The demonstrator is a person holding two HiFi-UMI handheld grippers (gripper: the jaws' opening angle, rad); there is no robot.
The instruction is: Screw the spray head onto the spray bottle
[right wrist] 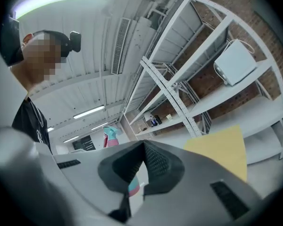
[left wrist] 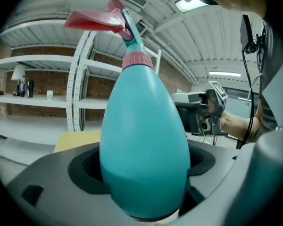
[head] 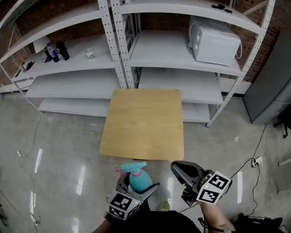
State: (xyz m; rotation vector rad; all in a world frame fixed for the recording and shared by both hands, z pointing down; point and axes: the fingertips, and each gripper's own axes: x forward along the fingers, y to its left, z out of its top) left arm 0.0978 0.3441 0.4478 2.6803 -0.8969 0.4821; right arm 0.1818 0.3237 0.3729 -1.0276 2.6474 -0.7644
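A teal spray bottle stands upright between the jaws of my left gripper, below the table's near edge. In the left gripper view the bottle fills the middle, with the gripper shut on its lower body. The spray head sits on top: a pink collar at the neck and a red trigger pointing left. My right gripper hangs to the right of the bottle, apart from it, its jaws shut with nothing between them. In the right gripper view the shut jaws meet in front of the distant bottle.
A square wooden table stands ahead of both grippers. Behind it are white metal shelves holding a white box and small bottles. A cable lies on the glossy floor at the right.
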